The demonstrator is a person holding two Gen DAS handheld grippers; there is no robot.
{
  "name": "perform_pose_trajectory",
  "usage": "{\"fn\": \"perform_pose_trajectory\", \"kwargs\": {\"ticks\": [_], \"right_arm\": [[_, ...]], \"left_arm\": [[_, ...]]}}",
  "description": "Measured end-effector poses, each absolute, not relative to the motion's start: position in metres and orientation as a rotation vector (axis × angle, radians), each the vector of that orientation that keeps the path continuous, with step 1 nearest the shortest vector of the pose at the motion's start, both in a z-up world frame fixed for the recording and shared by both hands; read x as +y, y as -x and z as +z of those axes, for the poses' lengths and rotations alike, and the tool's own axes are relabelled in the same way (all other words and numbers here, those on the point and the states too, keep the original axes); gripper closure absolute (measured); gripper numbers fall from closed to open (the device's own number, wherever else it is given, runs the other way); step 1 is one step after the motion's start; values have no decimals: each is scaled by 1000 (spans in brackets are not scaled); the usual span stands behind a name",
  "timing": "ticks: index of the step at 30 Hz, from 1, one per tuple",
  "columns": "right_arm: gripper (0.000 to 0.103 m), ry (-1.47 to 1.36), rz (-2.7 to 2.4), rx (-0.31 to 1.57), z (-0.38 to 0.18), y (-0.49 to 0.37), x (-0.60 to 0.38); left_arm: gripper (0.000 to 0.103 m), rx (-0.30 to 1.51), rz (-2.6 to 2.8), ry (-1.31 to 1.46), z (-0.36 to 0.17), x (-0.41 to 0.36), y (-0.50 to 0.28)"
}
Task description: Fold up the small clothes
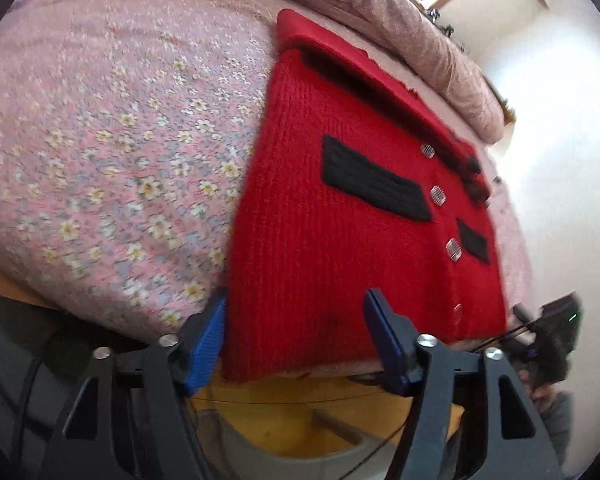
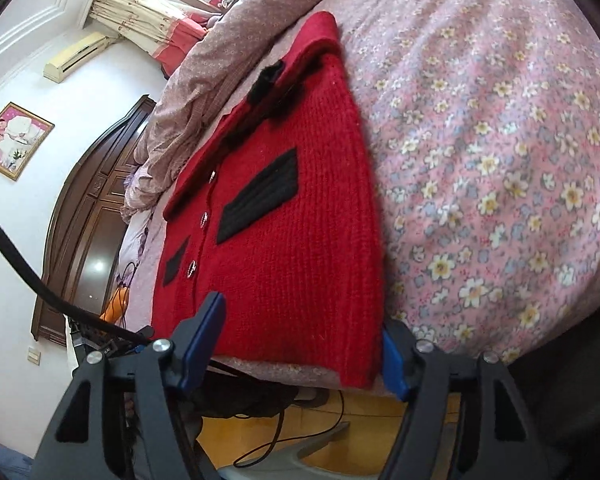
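A red knitted cardigan (image 1: 340, 216) with black pocket patches and silver buttons lies flat on a pink floral bedspread (image 1: 112, 152), its hem at the bed's near edge. My left gripper (image 1: 296, 338) is open and stands over the hem's left corner. One blue pad (image 1: 206, 344) sits just outside the cardigan's left side and the other is over the knit. In the right wrist view the same cardigan (image 2: 300, 232) fills the middle. My right gripper (image 2: 300, 348) is open astride the hem's right corner, one fingertip (image 2: 394, 360) just past the cardigan's right side.
A rumpled pinkish quilt (image 2: 204, 80) is heaped along the far side of the bed. Below the bed's edge are a yellow wooden floor (image 1: 284, 412), a grey plastic object and black cables (image 2: 276, 436). A dark wooden headboard (image 2: 88, 216) stands by the white wall.
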State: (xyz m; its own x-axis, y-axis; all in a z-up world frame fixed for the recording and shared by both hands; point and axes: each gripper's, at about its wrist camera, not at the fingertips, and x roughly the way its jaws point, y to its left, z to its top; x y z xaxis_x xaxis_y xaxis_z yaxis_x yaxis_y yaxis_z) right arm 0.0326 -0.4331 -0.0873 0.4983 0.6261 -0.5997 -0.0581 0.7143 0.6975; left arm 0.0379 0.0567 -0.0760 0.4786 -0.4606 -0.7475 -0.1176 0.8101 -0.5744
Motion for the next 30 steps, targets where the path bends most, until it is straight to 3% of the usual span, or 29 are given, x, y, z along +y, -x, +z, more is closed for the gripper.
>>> {"fn": "perform_pose_trajectory", "kwargs": {"ticks": [6,8,15,17,19,22,30], "right_arm": [[30,-666,455,969,-87,-35,-427],[30,-677,455,969,-87,-36,-427],[31,-664,453,971,-86,-35,-427],[41,-669,454,972,-86,-35,-428],[61,-692,458,984,-89,-35,-430],[91,-756,485,997,-96,-35,-435],[95,-841,582,863,-73,-29,-442]], "left_arm": [[42,1055,-320,816,-84,70,-44],[63,1120,-376,852,-92,66,-40],[79,1136,-348,847,-95,62,-31],[88,1135,-330,830,-94,65,-29],[98,1131,-312,823,-92,68,-27],[100,1092,-311,840,-88,78,-26],[102,937,-328,865,-56,85,-23]]}}
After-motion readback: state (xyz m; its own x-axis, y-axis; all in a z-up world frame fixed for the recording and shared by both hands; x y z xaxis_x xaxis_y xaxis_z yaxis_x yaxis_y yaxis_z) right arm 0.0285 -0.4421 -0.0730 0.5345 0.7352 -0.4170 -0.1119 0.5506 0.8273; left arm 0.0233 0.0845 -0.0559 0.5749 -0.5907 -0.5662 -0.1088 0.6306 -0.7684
